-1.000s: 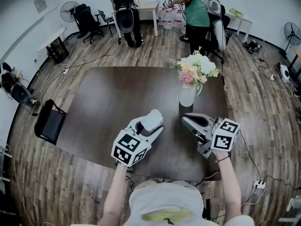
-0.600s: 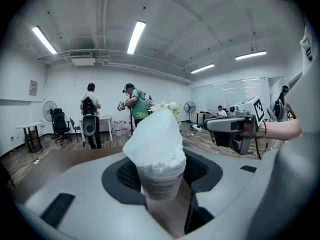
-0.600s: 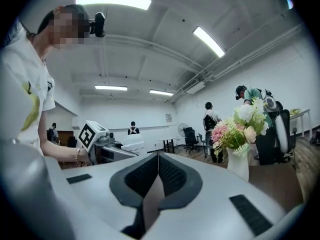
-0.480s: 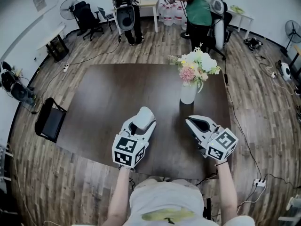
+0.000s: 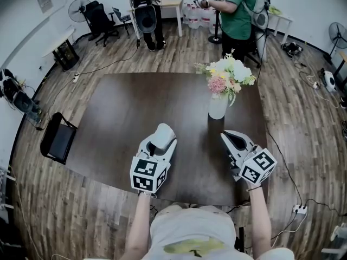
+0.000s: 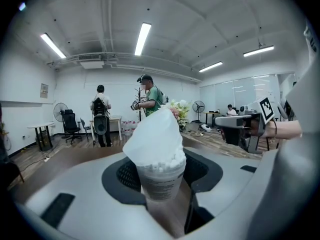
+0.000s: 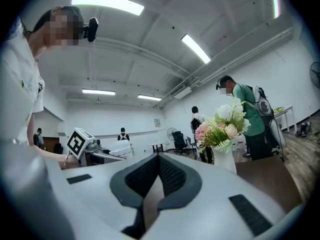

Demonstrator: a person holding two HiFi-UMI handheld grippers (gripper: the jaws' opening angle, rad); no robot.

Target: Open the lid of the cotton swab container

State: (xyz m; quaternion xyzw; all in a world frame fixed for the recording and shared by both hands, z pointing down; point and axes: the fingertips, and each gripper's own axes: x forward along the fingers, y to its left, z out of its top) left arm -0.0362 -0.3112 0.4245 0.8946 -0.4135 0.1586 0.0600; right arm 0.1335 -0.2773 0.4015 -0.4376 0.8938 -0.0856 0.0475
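Right claw (image 5: 227,137) farther right now, shut, empty; left claw (image 5: 162,138) clamped on cotton swab container (image 6: 159,178), lid (image 6: 152,136) seemingly up.

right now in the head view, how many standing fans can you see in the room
2. The left fan stands at the far left, next to the office chair. The right fan is at the right edge. More may be out of frame.

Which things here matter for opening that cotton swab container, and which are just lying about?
In the job: cotton swab container, its lid tipped up; left gripper, holding it; right gripper, shut and empty.
Just about: vase of flowers, table, floor fan, people at the back.
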